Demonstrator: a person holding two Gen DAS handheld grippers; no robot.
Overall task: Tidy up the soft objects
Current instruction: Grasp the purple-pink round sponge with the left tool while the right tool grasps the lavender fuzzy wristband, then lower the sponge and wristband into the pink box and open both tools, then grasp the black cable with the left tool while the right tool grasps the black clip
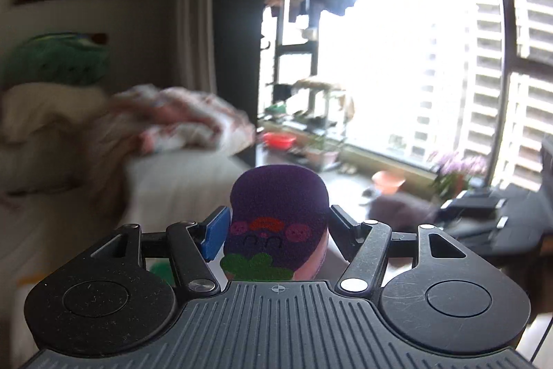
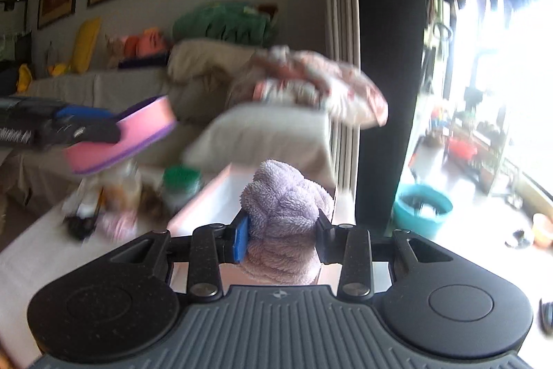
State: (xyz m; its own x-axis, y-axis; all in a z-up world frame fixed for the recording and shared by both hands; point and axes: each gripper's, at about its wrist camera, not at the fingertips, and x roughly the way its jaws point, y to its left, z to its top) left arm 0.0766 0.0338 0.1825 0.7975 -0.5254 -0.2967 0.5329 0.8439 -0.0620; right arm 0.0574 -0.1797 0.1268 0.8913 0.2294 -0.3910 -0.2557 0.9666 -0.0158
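Both loads are lifted clear, so the step in hand looks like carrying them to a sorting spot; keep each grip steady and level, and release only once the piece rests on something. The left gripper [image 1: 276,230] has its fingers clamped on the purple sponge [image 1: 278,217], a flat pad with a pink foam back, stitched face and green leaf. The right gripper [image 2: 282,230] pinches the lilac towel [image 2: 288,210], a fluffy bunched terry wad, above the bench [image 2: 34,251], whose clutter lies at ten o'clock.
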